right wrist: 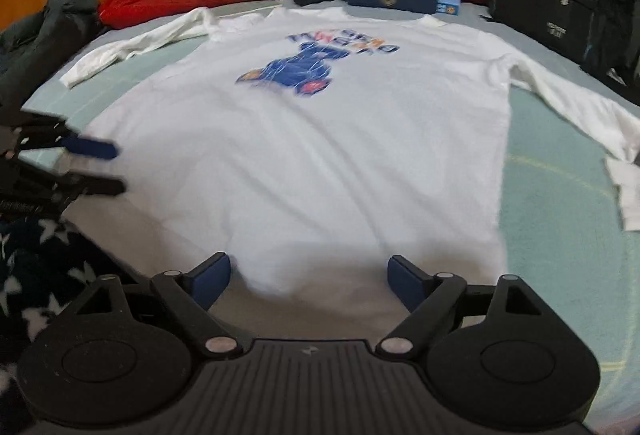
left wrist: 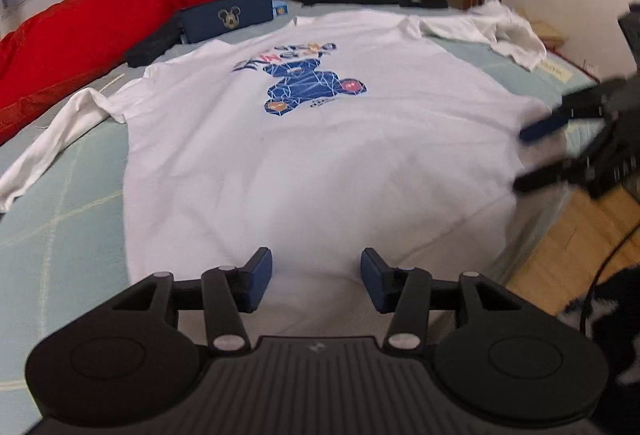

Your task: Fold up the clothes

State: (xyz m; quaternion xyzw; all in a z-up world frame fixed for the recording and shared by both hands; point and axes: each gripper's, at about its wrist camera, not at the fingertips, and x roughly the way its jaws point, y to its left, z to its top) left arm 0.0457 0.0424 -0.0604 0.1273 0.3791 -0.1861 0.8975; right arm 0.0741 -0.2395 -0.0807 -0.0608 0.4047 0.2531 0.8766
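White long-sleeved shirt (left wrist: 320, 139) flat on the bed (left wrist: 60, 235) (blue bear print up), left gripper (left wrist: 316, 281) and right gripper (right wrist: 310, 281) both with jaws apart, gripping nothing.

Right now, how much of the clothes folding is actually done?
Very little so far. Done: the white T-shirt is spread flat, print up, on the bed, both sleeves out to the sides. In hand: the left gripper and right gripper are open over the near hem and grip nothing. Left: every fold, since no sleeve or side is turned in yet.
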